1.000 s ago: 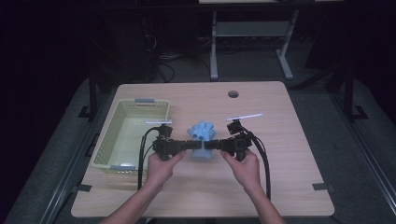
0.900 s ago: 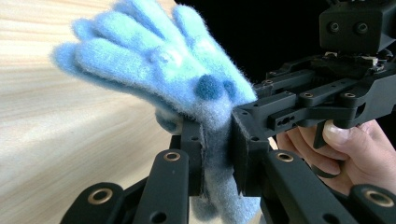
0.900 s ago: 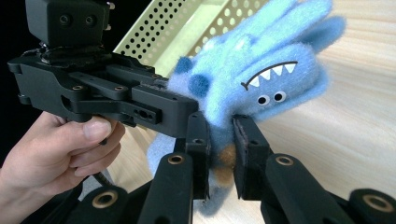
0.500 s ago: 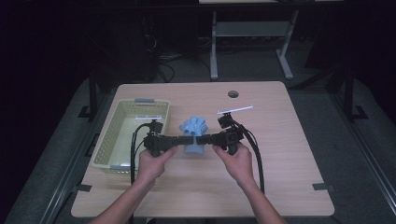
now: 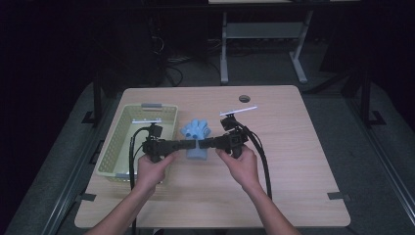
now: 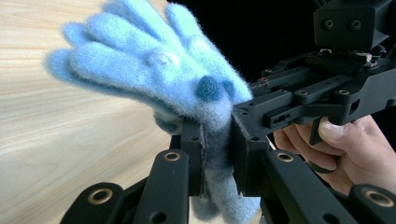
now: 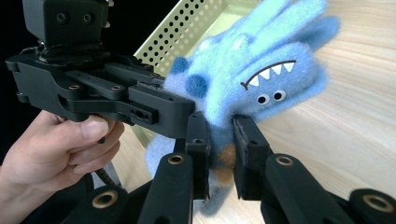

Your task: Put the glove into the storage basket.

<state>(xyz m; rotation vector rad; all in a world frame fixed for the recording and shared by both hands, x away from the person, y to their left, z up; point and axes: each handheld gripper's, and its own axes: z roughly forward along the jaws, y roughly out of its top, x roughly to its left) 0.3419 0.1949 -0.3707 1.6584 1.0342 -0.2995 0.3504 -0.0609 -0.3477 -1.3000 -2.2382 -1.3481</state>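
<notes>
Fuzzy blue glove (image 5: 195,139), black claws (image 5: 197,144) pinching

Bare forearms; each black, screw-studded gripper (image 5: 195,144) trails a seemingly black cable.

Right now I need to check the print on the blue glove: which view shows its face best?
The right gripper view: the blue glove fills the frame there, with teeth and eyes facing the camera. The left gripper view shows the glove's plain fuzzy side, pinched between the jaws. The high view shows it small between both grippers, beside the basket.
</notes>
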